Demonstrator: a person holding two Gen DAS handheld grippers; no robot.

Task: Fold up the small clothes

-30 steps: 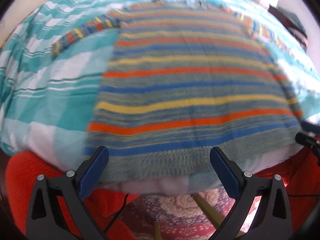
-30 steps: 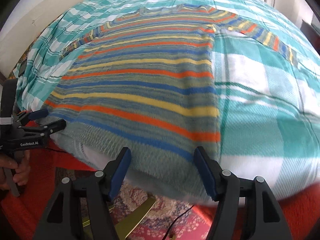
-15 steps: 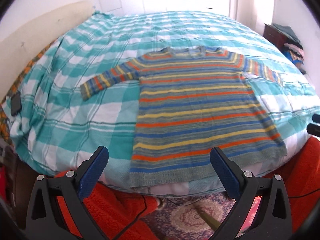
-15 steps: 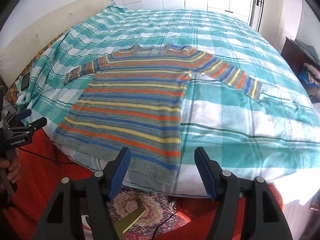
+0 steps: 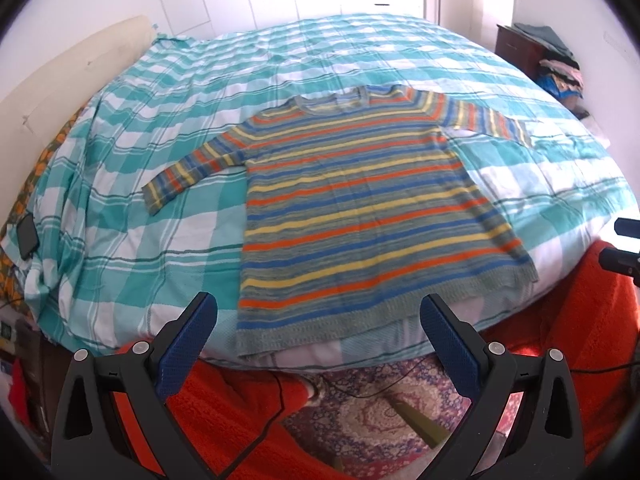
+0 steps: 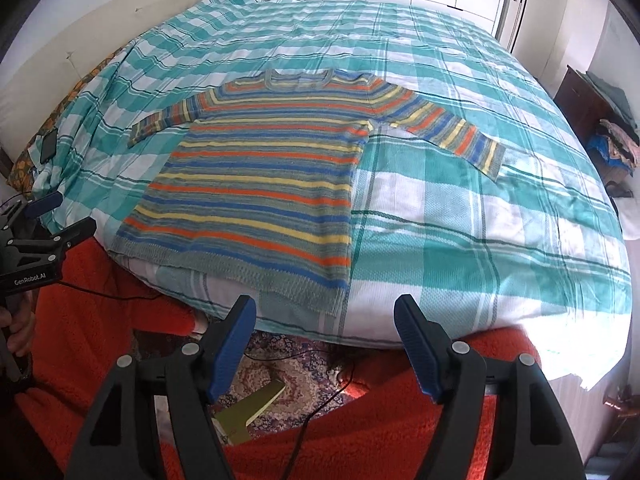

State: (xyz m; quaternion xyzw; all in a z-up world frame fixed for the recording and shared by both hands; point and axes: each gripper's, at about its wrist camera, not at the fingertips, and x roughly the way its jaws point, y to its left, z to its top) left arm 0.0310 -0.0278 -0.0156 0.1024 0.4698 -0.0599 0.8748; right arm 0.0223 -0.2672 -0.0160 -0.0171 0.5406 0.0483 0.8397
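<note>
A striped sweater [image 5: 360, 208] in orange, yellow, blue and grey lies flat on the bed, sleeves spread out, hem at the near edge. It also shows in the right wrist view [image 6: 264, 184]. My left gripper [image 5: 318, 320] is open and empty, held back from the bed above the floor, short of the hem. My right gripper [image 6: 325, 322] is open and empty, also off the bed, near the hem's right corner. The left gripper [image 6: 52, 220] shows at the left edge of the right wrist view, and the right gripper [image 5: 624, 246] at the right edge of the left wrist view.
The bed has a teal and white checked cover [image 5: 120, 248] [image 6: 460, 216]. An orange blanket [image 5: 224, 408] and a patterned rug [image 5: 372, 412] lie below its near edge. A dark phone [image 5: 26, 234] lies at the bed's left side. A nightstand with piled clothes [image 6: 608, 128] stands right.
Both grippers have pulled back and up from the sweater's hem, so the whole sweater and bed now show. Both stay open and empty.
</note>
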